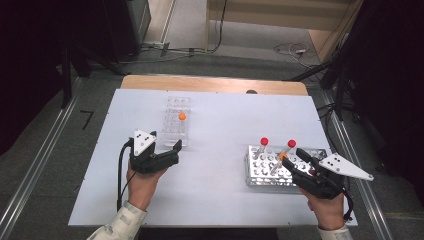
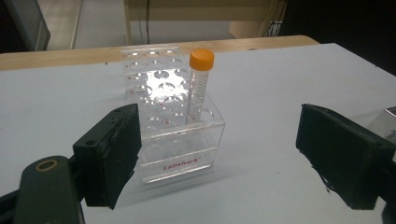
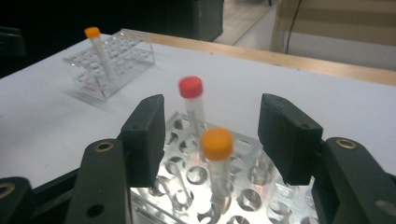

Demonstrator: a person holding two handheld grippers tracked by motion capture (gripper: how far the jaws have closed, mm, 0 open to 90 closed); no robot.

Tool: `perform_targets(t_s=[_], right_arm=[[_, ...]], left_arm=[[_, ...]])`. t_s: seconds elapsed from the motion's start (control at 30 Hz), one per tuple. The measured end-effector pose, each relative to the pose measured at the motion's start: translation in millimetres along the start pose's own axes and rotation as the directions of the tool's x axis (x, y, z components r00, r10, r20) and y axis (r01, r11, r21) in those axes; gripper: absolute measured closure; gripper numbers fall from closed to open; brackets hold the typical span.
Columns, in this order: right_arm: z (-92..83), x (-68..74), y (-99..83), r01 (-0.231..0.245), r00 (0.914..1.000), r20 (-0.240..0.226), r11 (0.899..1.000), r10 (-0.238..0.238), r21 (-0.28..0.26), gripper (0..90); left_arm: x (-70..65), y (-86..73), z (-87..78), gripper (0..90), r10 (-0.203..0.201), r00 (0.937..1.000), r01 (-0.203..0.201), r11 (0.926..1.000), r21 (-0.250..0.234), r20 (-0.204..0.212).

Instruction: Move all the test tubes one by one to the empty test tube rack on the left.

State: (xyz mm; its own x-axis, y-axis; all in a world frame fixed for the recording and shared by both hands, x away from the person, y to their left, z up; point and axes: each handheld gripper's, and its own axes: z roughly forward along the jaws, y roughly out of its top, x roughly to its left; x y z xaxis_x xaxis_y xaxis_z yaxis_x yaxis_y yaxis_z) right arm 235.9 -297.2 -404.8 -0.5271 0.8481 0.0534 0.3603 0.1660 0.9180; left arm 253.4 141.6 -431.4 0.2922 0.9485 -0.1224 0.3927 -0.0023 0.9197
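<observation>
Table (image 1: 215,145) with a white top carries everything under your hands. Two clear racks stand on it, well apart: the far rack (image 1: 177,121) ahead of your left hand, the near rack (image 1: 272,167) at your right. Your left gripper (image 1: 172,150) rests just before the far rack with its jaws spread wide and nothing between them; that rack's end sits in the gap, untouched. Your right gripper (image 3: 210,135) hangs over the near rack, jaws apart on either side of an orange-capped tube (image 3: 217,161) without pressing it. Two red-capped tubes (image 1: 263,145) stand in that rack. One more orange-capped tube, the far tube (image 2: 200,86), stands upright in the far rack.
</observation>
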Motion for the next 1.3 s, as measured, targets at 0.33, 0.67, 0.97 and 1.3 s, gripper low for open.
perform_targets(t_s=[0.33,0.67,0.97,1.3], right_arm=[[13.6,-5.5,-17.7,-0.003,1.0,-0.003,1.0,0.003,0.022,50.3],[28.5,-7.9,-22.4,0.004,1.0,0.003,0.999,-0.004,0.044,54.9],[36.0,-5.6,-23.6,0.024,0.9997,0.008,0.998,-0.024,0.057,66.1],[19.9,0.1,-1.9,0.038,0.999,0.022,0.999,-0.038,0.005,66.6]], left_arm=[[-2.0,-2.3,2.7,15.0,0.004,1.0,-0.004,0.9999,0.013,0.0],[-2.6,-3.3,4.1,15.1,0.005,1.0,-0.005,0.9999,0.016,0.001],[-2.4,-3.6,4.1,15.1,0.004,1.0,-0.004,0.9998,0.021,0.005],[-2.3,-3.7,4.5,15.1,0.0,1.0,0.0,0.9998,0.021,0.003]])
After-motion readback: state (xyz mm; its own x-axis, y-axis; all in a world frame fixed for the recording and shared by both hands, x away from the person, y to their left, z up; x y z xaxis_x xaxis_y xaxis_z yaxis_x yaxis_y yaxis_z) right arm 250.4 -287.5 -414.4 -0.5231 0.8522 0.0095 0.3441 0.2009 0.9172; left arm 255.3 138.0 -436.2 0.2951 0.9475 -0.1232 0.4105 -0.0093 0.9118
